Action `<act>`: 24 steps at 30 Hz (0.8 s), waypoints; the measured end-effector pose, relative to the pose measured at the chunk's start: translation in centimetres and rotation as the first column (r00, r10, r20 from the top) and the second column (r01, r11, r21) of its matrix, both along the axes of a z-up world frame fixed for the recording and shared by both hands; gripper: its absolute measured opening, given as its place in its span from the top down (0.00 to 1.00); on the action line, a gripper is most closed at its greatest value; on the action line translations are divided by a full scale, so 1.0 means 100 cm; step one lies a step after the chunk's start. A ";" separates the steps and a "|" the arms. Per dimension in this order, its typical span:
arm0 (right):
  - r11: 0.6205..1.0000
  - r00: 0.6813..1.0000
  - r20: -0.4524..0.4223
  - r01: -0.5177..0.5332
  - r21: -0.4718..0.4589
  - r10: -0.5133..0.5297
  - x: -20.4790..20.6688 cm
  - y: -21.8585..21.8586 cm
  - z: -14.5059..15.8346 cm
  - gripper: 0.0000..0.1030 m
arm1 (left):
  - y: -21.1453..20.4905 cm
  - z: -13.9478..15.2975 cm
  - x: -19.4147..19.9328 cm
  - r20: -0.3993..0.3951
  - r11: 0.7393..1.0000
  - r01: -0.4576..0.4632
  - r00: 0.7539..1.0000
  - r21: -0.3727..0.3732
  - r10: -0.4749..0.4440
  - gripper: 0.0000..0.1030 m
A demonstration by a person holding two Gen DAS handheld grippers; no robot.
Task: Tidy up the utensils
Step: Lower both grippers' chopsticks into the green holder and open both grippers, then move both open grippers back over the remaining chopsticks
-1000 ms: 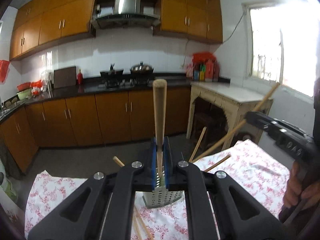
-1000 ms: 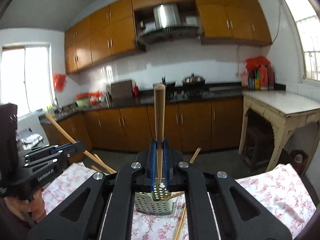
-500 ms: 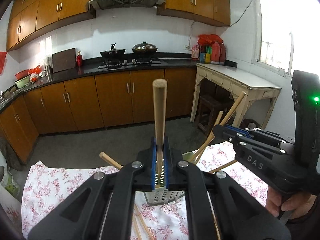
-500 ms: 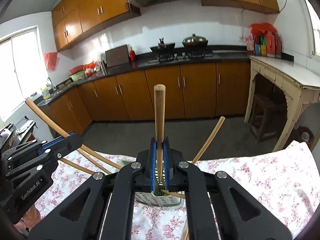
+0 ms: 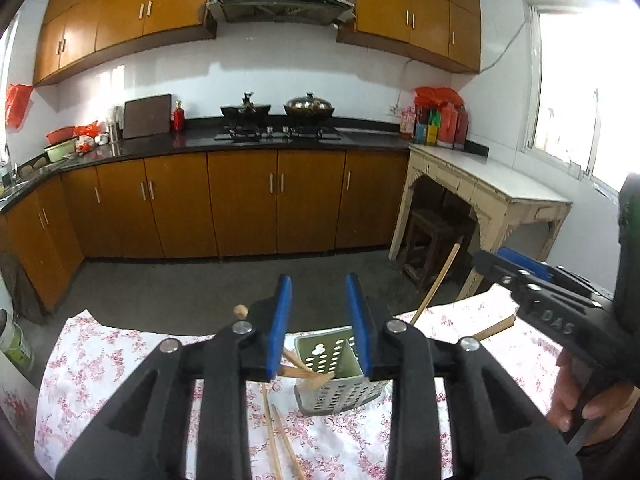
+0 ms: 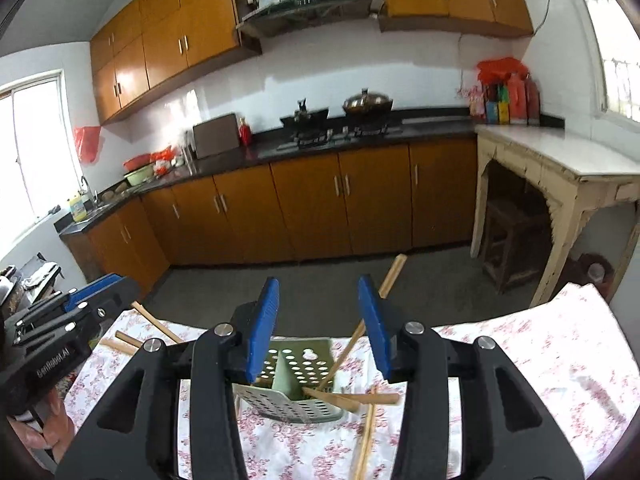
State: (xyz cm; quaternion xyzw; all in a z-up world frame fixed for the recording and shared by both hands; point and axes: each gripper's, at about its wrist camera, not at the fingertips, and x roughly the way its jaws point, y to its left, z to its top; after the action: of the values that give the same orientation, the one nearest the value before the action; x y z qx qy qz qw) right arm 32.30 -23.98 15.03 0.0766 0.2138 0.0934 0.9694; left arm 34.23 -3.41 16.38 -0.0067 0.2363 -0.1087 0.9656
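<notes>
A perforated metal utensil holder (image 5: 334, 376) stands on the floral tablecloth (image 5: 100, 360), with wooden chopsticks (image 5: 436, 284) leaning in it. My left gripper (image 5: 320, 324) is open and empty just above the holder. My right gripper (image 6: 318, 326) is open and empty above the same holder (image 6: 298, 380). Chopsticks (image 6: 352, 344) lean in the holder's right compartment. Loose chopsticks (image 5: 280, 436) lie on the cloth in front of the holder; another loose chopstick (image 6: 366, 432) lies beside it.
The other gripper and its hand show at the right edge of the left view (image 5: 560, 316) and the left edge of the right view (image 6: 56, 340). Brown kitchen cabinets (image 5: 240, 204) and a pale side table (image 5: 492, 196) stand beyond the table edge.
Both grippers were shut on an upright wooden chopstick each; both have now opened and the chopsticks have dropped into the holder. The view has tilted back up.
</notes>
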 end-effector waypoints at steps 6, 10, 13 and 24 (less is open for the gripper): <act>0.999 0.997 0.072 0.039 -0.005 -0.038 -0.050 -0.023 0.015 0.55 | 0.027 0.015 -0.051 0.067 0.999 -0.043 0.997 -0.023 0.044 0.57; 0.995 0.993 0.075 0.092 -0.026 -0.090 -0.081 -0.051 0.000 0.49 | 0.050 0.006 -0.092 0.096 0.995 -0.094 0.991 -0.009 0.095 0.40; 0.987 0.989 0.025 0.146 -0.073 -0.145 -0.095 -0.068 -0.031 0.49 | 0.066 -0.019 -0.112 0.075 0.990 -0.138 0.988 0.027 0.136 0.35; 1.000 0.931 -0.365 0.012 0.010 -0.007 -0.053 -0.024 -0.195 0.78 | 0.076 -0.174 -0.089 -0.214 0.981 -0.157 0.960 0.113 0.178 0.34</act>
State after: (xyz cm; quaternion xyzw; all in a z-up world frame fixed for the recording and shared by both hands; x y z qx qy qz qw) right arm 27.04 -26.38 -4.50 0.0995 0.3891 0.0743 0.9128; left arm 25.29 4.20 -0.99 0.0070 0.3466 -0.0137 0.9379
